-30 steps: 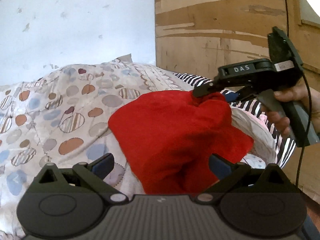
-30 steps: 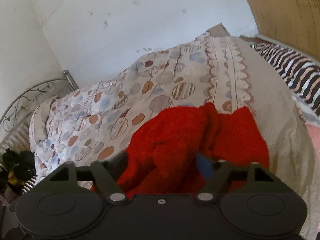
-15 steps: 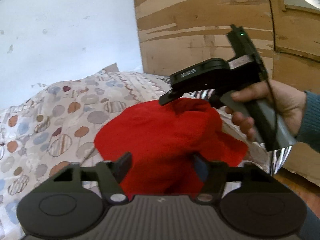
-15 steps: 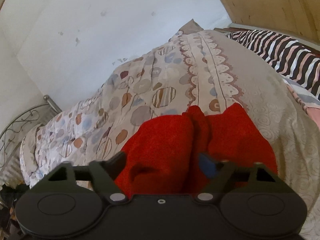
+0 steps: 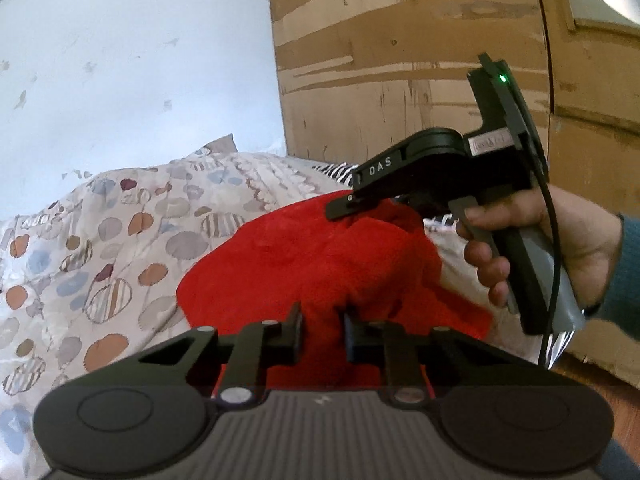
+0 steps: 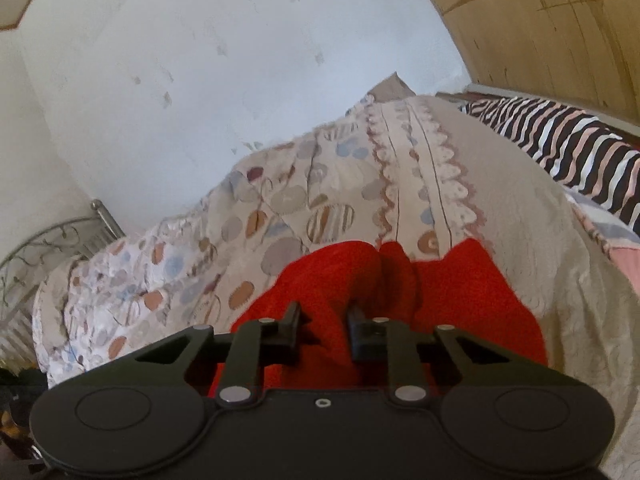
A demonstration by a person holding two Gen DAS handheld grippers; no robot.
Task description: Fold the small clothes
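A small red fleece garment [image 5: 304, 264] lies bunched on a patterned quilt [image 5: 120, 240]. My left gripper [image 5: 322, 334] is shut on its near edge, with red cloth pinched between the fingers. My right gripper [image 6: 324, 330] is shut on another bunched part of the red garment [image 6: 460, 300]. In the left wrist view the right gripper [image 5: 360, 206], held by a hand, pinches the garment's far right part and lifts it a little.
The quilt [image 6: 320, 208] covers a bed against a white wall [image 5: 140, 60]. A zebra-striped blanket [image 6: 568, 144] lies at the right. A wooden wardrobe [image 5: 400, 60] stands behind. A metal bed frame [image 6: 44, 240] shows at the far left.
Both grippers have closed from open onto the red garment. The right gripper has moved left and up with the cloth in the left wrist view.
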